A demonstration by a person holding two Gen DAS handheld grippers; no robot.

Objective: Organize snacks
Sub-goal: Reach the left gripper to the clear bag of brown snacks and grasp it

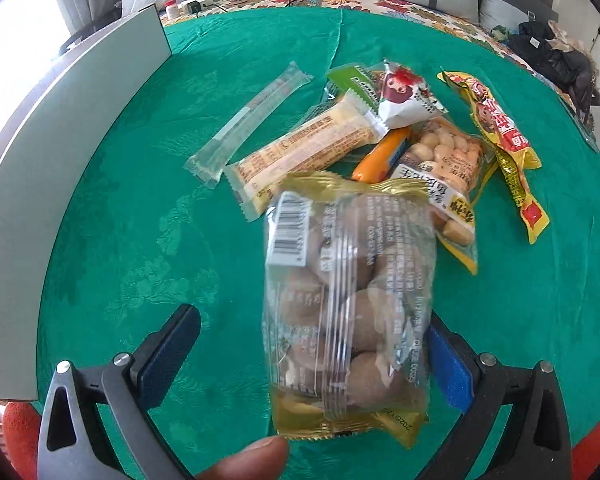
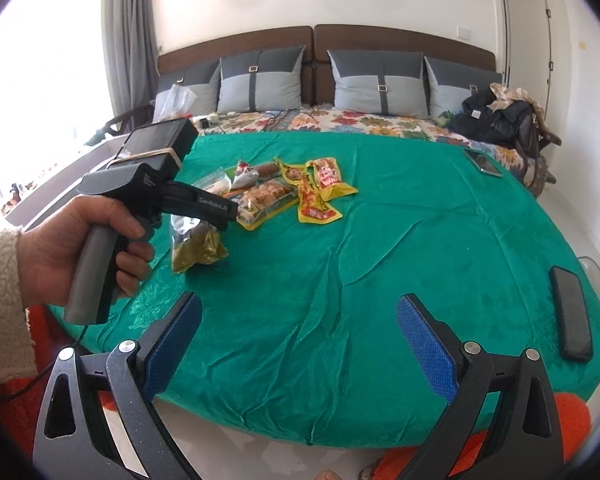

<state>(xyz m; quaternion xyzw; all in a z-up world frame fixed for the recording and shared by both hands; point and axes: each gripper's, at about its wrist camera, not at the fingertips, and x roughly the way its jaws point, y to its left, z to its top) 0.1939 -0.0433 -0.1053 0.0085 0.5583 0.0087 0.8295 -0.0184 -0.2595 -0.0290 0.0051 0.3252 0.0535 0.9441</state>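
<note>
L gripper (image 1: 312, 364) fingers wide apart; clear pkt (image 1: 346, 312) betw them, grip unclear. Snack pile (image 1: 380, 140) just beyond. R gripper (image 2: 300, 344) wide, empty.

Black tongs (image 2: 298, 344), blue pads (image 2: 426, 346)

green tablecloth (image 2: 340, 260) with a faint tone-on-tone leaf pattern | near packet (image 1: 348, 312) clear with gold ends | far-right packet (image 1: 500, 140) yellow and red | sausage stick (image 1: 380, 156) orange | gripper pads (image 2: 424, 344) blue | bedspread (image 2: 360, 118) floral, red and yellow on cream | pillows (image 2: 260, 80) two-tone grey
</note>
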